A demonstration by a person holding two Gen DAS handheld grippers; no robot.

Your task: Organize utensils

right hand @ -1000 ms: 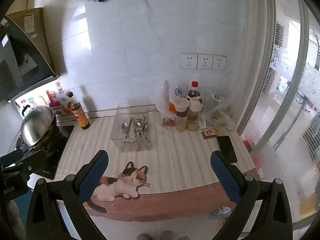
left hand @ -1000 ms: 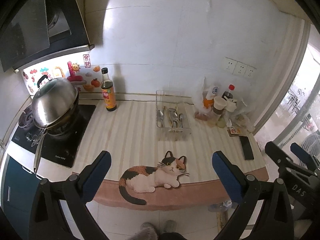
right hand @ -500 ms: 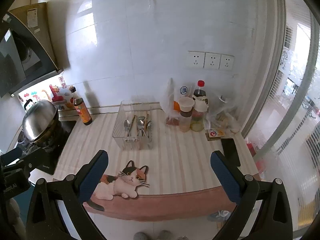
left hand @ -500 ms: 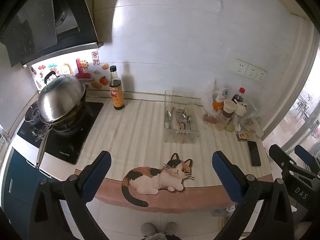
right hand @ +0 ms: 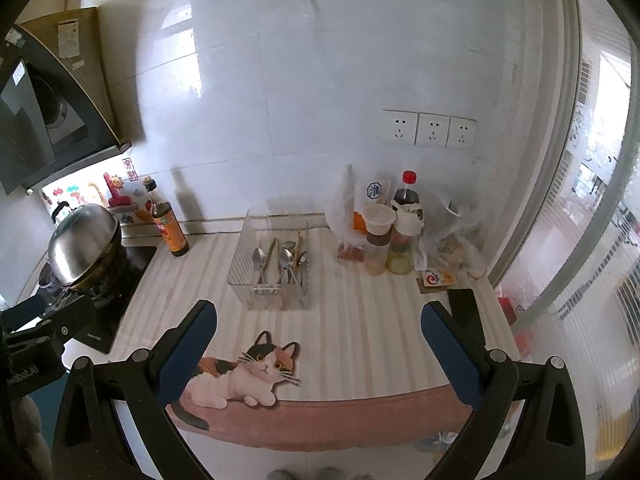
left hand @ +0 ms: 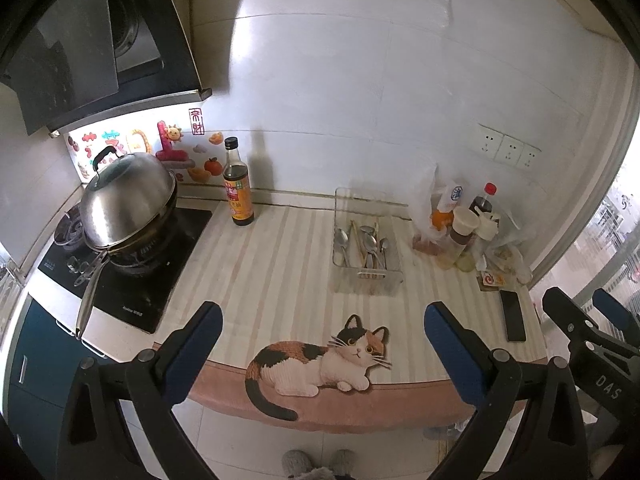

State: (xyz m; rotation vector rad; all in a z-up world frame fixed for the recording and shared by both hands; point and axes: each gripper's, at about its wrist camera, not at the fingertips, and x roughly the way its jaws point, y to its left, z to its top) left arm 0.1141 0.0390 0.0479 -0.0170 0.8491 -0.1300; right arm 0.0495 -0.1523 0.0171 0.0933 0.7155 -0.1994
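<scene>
Worktop [left hand: 280,272]: striped cream covering, pink front edge, calico cat print [left hand: 320,360] at 6 o'clock.
Clear utensil tray [left hand: 366,280]: centre, toward 1 o'clock; spoons [left hand: 370,244] and chopsticks lie inside.
Sauce bottle [left hand: 238,188]: 11 o'clock, against white tiled wall.
Lidded wok [left hand: 128,200]: 9 o'clock, on black hob under range hood.
Condiment bottles [right hand: 394,236] and bags: 2 o'clock, below three sockets.
Phone [left hand: 512,316]: 3 o'clock.
Left hand-held gripper [left hand: 320,344]: spread wide, holding nothing.
Right hand-held gripper [right hand: 316,340]: likewise.
</scene>
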